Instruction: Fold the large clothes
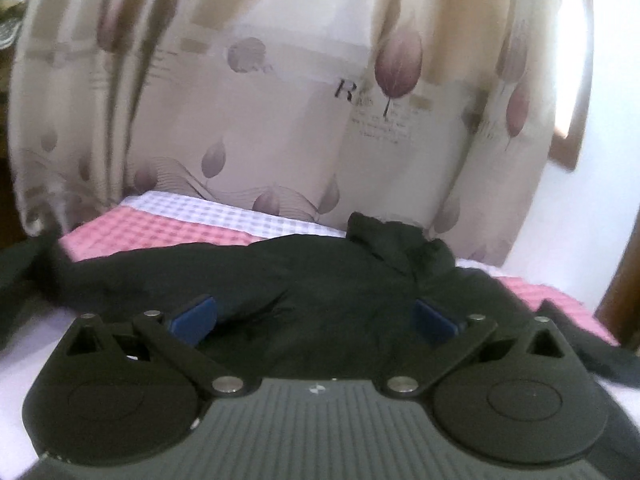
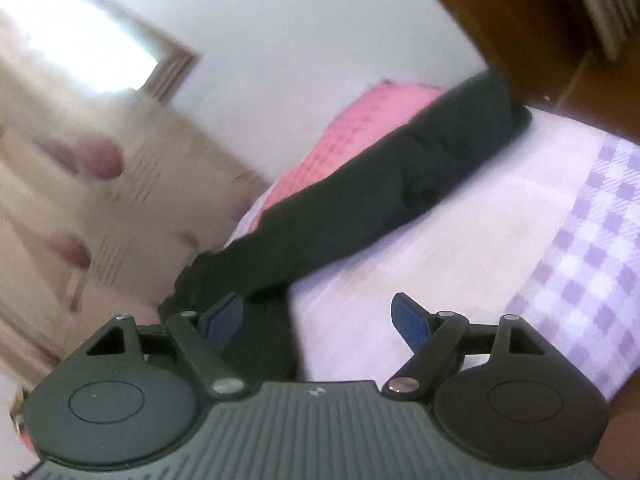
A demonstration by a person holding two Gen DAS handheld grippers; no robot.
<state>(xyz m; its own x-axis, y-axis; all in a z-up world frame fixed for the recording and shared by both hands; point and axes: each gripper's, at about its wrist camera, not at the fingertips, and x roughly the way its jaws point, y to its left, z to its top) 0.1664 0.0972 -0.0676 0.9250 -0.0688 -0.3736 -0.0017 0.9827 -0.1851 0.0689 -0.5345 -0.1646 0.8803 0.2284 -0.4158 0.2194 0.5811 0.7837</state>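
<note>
Clearly the large black fabric garment (image 1: 328, 280) lies spread on the pink-and-lilac checked bed sheet (image 1: 160, 228). Both tools, left (image 1: 316, 316) and right (image 2: 318, 316), stand apart, empty. Best pinch the long black sleeve (image 2: 400, 176) near its cuff and fold inward.

bare sheet (image 2: 460, 240) right of garment (image 2: 380, 184), curtain (image 1: 280, 120) behind

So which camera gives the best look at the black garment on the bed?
The left wrist view: the black garment spreads across the frame, bunched collar end visible. The right wrist view shows only one long, blurred strip of it running diagonally.
</note>
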